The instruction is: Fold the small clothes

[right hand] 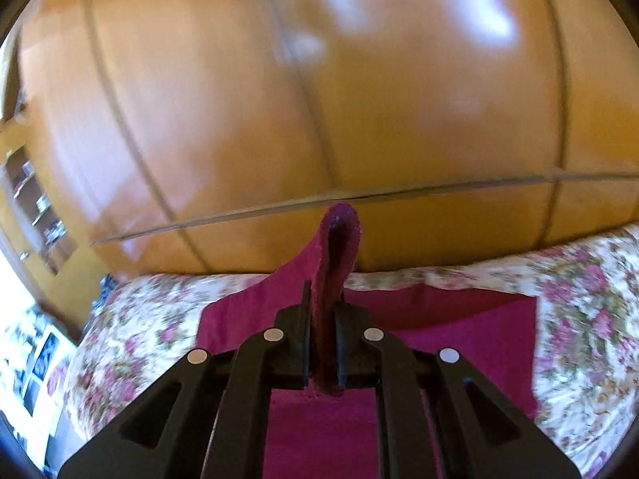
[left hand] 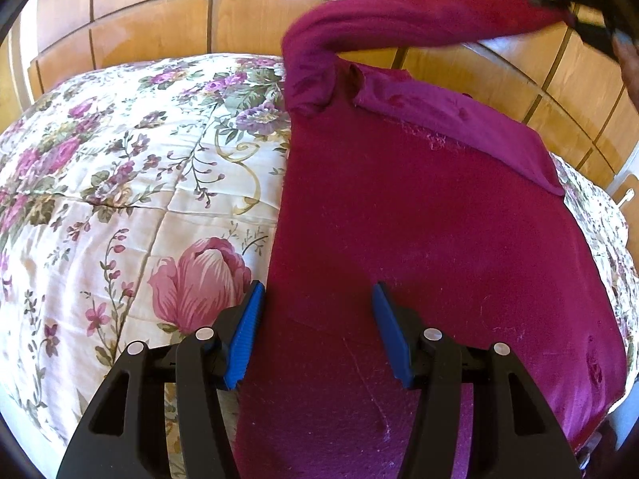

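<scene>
A magenta long-sleeved garment point(left hand: 419, 219) lies flat on the bed, its far right part folded over itself point(left hand: 459, 119). My left gripper point(left hand: 317, 291) stands open low over the garment's near left edge, blue pads point(left hand: 247, 331) apart with only flat cloth beneath. One sleeve point(left hand: 399, 20) rises off the bed and stretches to the upper right, where my right gripper point(left hand: 553, 0) holds its end. In the right wrist view the right gripper point(right hand: 323, 299) is shut on the sleeve cuff point(right hand: 339, 231), which loops up above the fingers. The garment's body point(right hand: 459, 331) lies below.
A quilted floral bedspread point(left hand: 120, 199) covers the bed point(right hand: 579, 319). Glossy wooden wardrobe doors point(left hand: 159, 20) stand just behind it point(right hand: 239, 99). An open shelf unit point(right hand: 36, 199) is at the far left. A person's hand point(left hand: 629, 64) shows at the right edge.
</scene>
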Motion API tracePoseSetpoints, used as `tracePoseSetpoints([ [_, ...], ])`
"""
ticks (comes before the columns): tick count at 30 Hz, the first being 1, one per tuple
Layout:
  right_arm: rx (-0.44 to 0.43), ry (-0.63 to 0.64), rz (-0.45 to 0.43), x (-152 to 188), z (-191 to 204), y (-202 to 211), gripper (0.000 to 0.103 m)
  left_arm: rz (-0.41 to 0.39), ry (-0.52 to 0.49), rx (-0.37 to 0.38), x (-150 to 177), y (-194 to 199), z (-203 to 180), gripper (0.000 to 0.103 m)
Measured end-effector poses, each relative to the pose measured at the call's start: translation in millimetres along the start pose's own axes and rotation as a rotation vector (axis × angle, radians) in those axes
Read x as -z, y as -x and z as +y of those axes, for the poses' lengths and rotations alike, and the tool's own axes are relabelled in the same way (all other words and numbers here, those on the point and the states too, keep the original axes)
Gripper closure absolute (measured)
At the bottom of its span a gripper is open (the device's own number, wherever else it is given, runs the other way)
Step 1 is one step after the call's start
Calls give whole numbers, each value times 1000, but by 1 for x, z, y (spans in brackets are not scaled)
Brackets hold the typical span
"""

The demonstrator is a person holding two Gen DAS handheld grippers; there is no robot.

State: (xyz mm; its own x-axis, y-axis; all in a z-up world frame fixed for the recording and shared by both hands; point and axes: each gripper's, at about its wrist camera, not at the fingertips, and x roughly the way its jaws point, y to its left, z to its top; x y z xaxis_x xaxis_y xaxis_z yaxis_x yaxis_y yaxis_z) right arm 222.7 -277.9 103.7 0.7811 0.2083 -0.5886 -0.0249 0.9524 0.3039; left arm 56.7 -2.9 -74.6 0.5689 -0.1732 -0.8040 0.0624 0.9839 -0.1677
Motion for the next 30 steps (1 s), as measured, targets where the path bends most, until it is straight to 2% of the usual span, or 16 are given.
tracePoseSetpoints([
  [3,72,-77,37,5,-48,-13,95,5,-18,-8,1,0,-1,48],
  [7,155,-207,129,30,-111,-39,95,28,-27,-14,1,0,-1,48],
  [10,184,-303,187,53,-154,-52,92,54,-4,4,-7,4,1,48],
  [11,191,-333,194,58,-164,-56,86,47,5,10,-14,8,2,48],
  [15,203,-389,163,73,-191,-45,46,-26,7,38,-46,21,0,48],
  [18,241,-317,102,67,-184,-18,42,-100,-35,28,-78,21,-10,48],
  [20,235,-246,69,64,-170,-6,40,-138,-41,35,-101,15,-16,48],
  [22,210,-137,58,65,-146,-2,39,-176,-51,56,-126,2,-25,48],
  [24,194,-43,74,71,-125,-8,39,-181,-70,49,-145,-15,-34,48],
  [27,197,37,131,89,-106,-36,39,-161,-93,28,-166,-49,-48,48],
  [28,209,33,177,98,-106,-52,39,-135,-97,12,-171,-63,-49,48],
  [30,256,18,276,115,-113,-79,36,-34,-89,-47,-173,-102,-46,48],
])
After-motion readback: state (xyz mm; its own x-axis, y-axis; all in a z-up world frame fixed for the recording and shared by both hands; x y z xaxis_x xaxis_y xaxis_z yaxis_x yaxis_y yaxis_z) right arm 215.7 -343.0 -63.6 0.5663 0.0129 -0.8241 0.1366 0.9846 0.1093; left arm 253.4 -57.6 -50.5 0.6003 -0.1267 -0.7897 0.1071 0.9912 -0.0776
